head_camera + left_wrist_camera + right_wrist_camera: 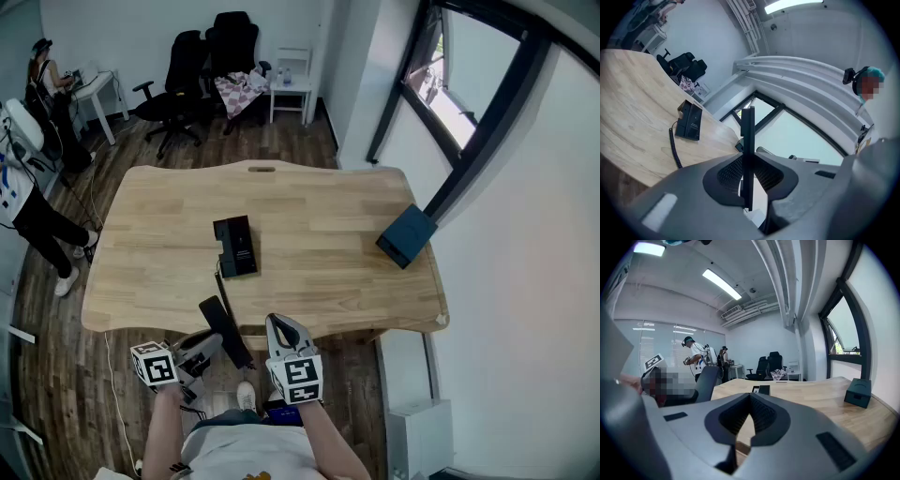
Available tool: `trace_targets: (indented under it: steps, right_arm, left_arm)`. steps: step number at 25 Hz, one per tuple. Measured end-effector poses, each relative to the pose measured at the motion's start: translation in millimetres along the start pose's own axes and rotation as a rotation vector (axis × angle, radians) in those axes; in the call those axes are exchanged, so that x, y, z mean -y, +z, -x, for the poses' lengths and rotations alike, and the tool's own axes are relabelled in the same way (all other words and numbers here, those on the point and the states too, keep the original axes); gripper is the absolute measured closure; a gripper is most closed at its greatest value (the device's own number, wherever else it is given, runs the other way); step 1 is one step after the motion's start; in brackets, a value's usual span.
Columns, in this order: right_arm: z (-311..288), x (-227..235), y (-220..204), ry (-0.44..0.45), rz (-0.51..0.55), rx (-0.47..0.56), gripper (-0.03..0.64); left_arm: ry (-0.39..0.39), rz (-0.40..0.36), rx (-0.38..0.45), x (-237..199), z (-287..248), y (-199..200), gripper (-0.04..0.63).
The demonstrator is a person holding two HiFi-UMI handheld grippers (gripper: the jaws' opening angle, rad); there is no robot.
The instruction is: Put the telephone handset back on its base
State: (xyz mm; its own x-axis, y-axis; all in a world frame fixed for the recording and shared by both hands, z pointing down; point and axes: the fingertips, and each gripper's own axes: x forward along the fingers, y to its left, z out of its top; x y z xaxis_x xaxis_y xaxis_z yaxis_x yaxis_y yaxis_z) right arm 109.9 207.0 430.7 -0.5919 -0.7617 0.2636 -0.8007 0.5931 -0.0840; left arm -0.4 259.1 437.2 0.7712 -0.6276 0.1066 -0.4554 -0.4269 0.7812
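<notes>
The black telephone base (235, 246) lies flat near the middle of the wooden table (309, 202), and it also shows in the left gripper view (689, 123). A coiled cord (675, 149) runs from the base over the near table edge. The black handset (225, 328) hangs off the front edge, clamped edge-on (747, 140) by my left gripper (212, 345), whose pads press both its sides. My right gripper (279, 324) hovers just right of the handset, shut with nothing in it (750, 398).
A dark teal box (407, 235) stands at the table's right edge. Black office chairs (202, 66) and a small white table (291, 86) stand at the back. People stand on the left by a desk (28, 206). A wall with a window runs along the right.
</notes>
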Motion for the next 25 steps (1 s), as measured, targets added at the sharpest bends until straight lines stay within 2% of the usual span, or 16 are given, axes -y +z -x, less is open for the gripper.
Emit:
trace_targets:
  steps: [10, 16, 25]
  right_arm:
    - [11, 10, -3, 0.004, -0.013, -0.004, 0.612]
    - [23, 11, -4, 0.014, -0.089, 0.018, 0.611]
    - [40, 18, -6, -0.001, -0.082, 0.021, 0.611]
  left_arm:
    - [0.018, -0.007, 0.02, 8, -2, 0, 0.526]
    - [0.013, -0.013, 0.023, 19, -2, -8, 0.526]
    - [0.026, -0.02, 0.009, 24, -4, -21, 0.526]
